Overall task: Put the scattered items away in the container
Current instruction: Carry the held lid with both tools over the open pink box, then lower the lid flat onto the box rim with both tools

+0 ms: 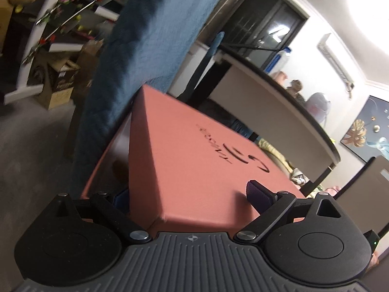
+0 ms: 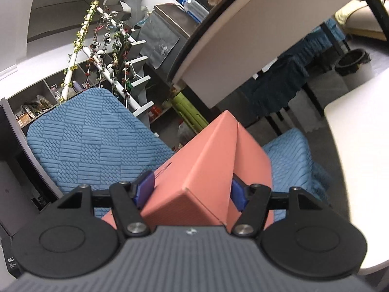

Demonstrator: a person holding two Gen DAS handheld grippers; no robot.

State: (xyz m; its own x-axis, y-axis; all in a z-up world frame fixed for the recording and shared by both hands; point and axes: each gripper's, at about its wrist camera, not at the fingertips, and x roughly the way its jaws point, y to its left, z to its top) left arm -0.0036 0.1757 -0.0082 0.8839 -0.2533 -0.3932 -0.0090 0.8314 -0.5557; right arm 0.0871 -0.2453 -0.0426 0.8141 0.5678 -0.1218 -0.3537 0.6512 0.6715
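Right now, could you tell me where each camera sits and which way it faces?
Left wrist: on the left gripper, looking along its fingers across the salmon box lid towards a round table; one finger pad rests on the lid's top, the other is hidden beside it.
Right wrist: on the right gripper, looking over the box's corner towards a blue chair cushion; both blue pads press on the box.
Shared: the same salmon box, the blue cushion and the round table.
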